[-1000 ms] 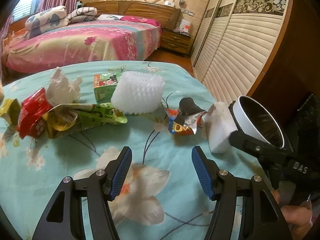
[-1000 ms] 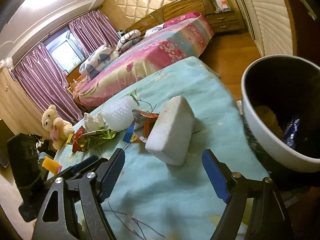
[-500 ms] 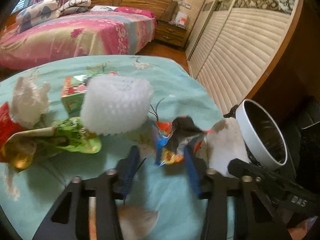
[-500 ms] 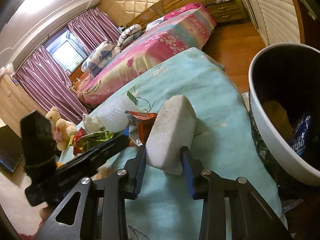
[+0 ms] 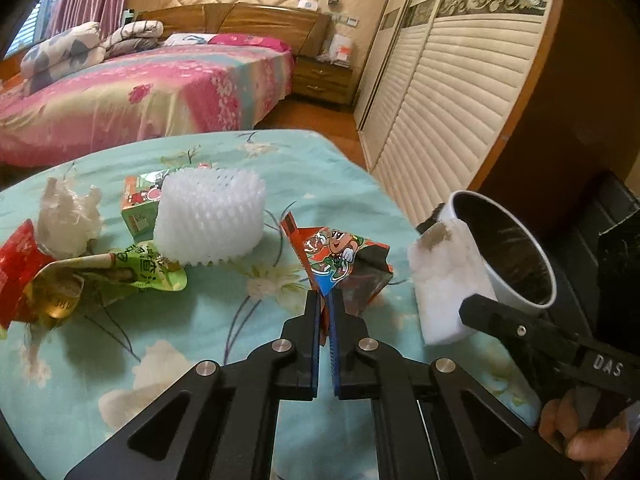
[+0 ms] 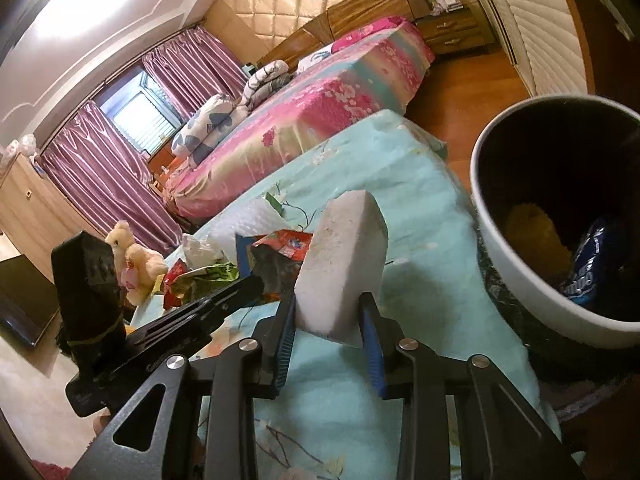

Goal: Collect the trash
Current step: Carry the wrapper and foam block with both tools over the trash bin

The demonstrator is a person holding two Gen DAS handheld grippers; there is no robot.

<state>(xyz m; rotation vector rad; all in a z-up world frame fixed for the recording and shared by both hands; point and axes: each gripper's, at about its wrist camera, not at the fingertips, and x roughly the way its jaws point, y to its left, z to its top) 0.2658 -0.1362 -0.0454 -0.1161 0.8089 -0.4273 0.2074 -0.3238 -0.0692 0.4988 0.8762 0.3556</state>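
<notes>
Left gripper [image 5: 325,300] pinches the snack wrapper [image 5: 340,256] mid-bed; right gripper [image 6: 327,320] clamps the white foam block [image 6: 344,260] — beside the bin [image 6: 520,280] at the bed's [image 6: 400,160] right edge.

A: Left gripper [image 5: 325,304]?
B: Jaws nearly together, pinching the near corner of the cartoon snack wrapper [image 5: 340,256]. Wrapper is lifted at the pinch, crumpled, on the floral cloth [image 5: 200,320].

A: Right side of frame?
B: White foam block [image 5: 444,280] just beside the wrapper, clamped at its near end by the right gripper [image 5: 472,308]. White-rimmed bin [image 5: 516,300] directly behind the block, dark inside.

A: Left side?
B: White foam net [image 5: 210,216], green carton [image 5: 140,204] touching it behind. Crumpled tissue [image 5: 68,216], green wrapper [image 5: 136,272], red wrapper [image 5: 16,256] bunched together.
</notes>
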